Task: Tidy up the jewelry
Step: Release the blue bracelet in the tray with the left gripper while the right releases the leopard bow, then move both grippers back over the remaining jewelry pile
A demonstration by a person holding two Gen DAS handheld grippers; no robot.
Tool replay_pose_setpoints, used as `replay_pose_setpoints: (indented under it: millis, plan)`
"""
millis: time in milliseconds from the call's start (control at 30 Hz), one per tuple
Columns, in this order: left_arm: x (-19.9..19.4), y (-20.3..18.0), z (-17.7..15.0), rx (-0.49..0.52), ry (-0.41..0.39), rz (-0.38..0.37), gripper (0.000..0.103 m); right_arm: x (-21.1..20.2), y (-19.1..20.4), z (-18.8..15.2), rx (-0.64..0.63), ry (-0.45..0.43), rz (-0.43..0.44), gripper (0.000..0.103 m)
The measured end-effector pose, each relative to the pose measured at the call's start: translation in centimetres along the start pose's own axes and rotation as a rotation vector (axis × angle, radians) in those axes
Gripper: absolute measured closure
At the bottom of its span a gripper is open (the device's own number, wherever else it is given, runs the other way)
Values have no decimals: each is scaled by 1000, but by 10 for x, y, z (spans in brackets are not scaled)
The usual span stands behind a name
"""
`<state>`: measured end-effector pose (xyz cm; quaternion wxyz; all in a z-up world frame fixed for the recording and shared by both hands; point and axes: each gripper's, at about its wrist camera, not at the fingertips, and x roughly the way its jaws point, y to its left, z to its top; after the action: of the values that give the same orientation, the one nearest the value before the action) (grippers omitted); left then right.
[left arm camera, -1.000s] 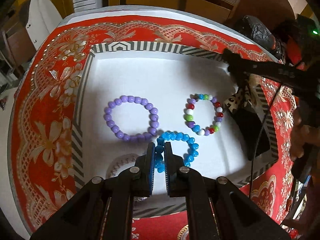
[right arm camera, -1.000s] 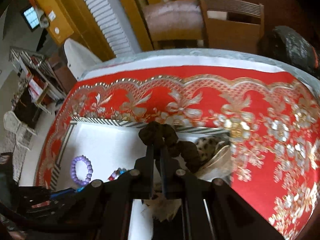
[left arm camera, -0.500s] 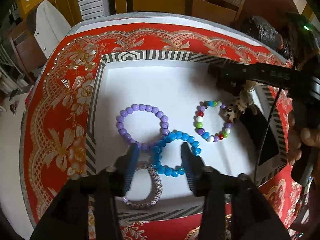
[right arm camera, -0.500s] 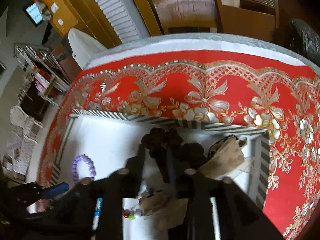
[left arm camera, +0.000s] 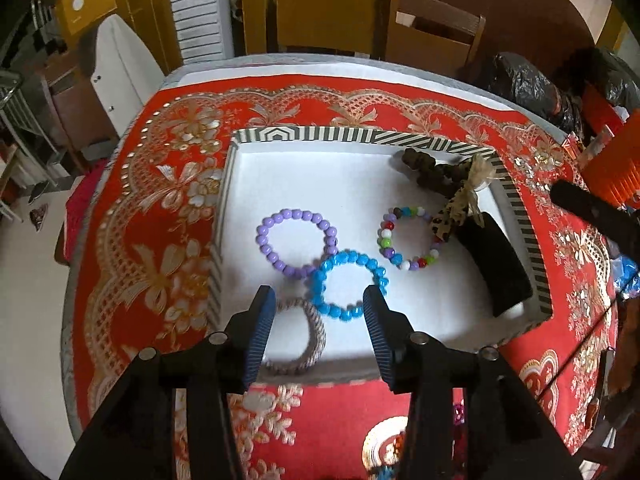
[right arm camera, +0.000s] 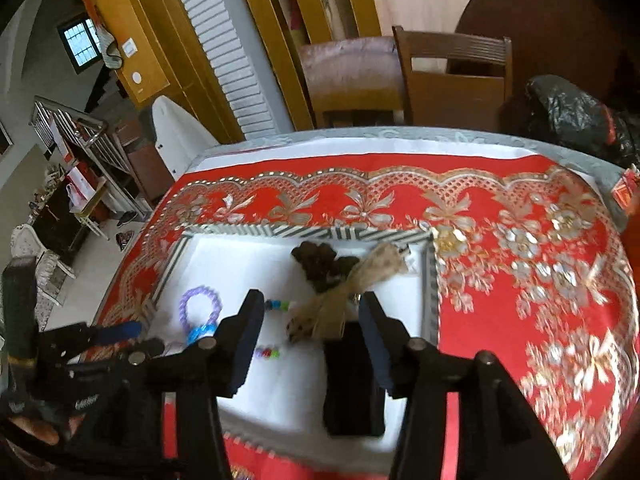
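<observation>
Our left gripper (left arm camera: 320, 322) has its fingers (left arm camera: 260, 330) spread wide, holding nothing, hovering over the near edge of the striped tray (left arm camera: 360, 136). Between them we see the blue bead bracelet (left arm camera: 349, 285) lying on the tray floor, overlapping the purple bead bracelet (left arm camera: 297, 242), with a woven bangle (left arm camera: 308, 338) beside it. Further right lies the multicoloured bead bracelet (left arm camera: 408, 238). Our right gripper (right arm camera: 310, 336) is likewise wide apart and empty, above a dark bead strand (right arm camera: 320, 262) and leopard-print bow (right arm camera: 340, 304).
</observation>
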<state>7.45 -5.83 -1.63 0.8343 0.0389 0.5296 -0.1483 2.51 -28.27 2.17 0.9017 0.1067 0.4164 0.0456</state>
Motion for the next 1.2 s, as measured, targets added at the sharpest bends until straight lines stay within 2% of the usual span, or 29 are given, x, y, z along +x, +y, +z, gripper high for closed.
replay_pose_setpoints:
  millis: [233, 567, 867, 1200]
  plan:
    - [-31, -1, -28, 0, -41, 18, 72, -43, 10, -44, 34, -5, 2, 46]
    - [-58, -1, -70, 49, -71, 51, 72, -86, 35, -102, 0, -5, -43, 43]
    - [-69, 4, -95, 61, -64, 71, 72, -102, 55, -139, -8, 5, -59, 40]
    - [-80, 9, -110, 91, -80, 80, 72, -105, 67, -163, 5, 16, -69, 40]
